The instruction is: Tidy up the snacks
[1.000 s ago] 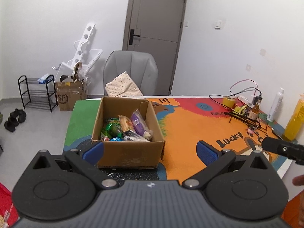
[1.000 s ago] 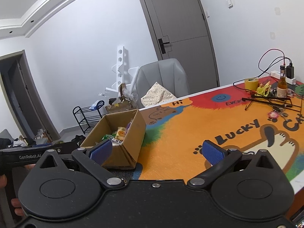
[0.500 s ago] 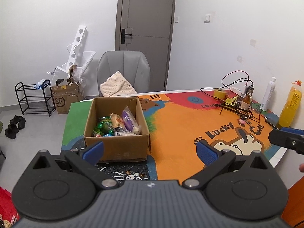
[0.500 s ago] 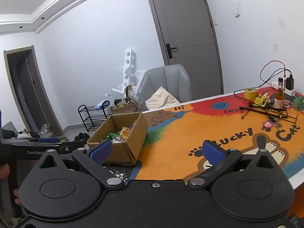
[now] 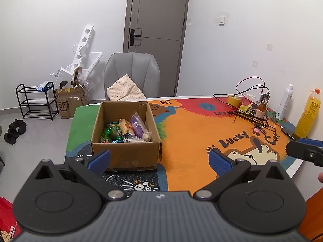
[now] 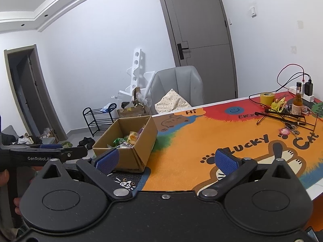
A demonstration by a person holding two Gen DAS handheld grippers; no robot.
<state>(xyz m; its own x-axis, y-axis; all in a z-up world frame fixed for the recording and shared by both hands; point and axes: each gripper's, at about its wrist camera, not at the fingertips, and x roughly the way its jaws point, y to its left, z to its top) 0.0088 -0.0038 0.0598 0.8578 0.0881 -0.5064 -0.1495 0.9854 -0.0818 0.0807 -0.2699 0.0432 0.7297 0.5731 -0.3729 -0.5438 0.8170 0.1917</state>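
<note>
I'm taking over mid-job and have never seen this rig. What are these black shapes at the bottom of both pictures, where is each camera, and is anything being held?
Each picture comes from a camera on a handheld gripper, looking along its two blue-padded fingers. The left gripper and the right gripper are both open and hold nothing. On the colourful table mat stands an open cardboard box with wrapped snacks inside. At the far right are cables, a tape roll and bottles. A grey chair stands behind the table.
</note>
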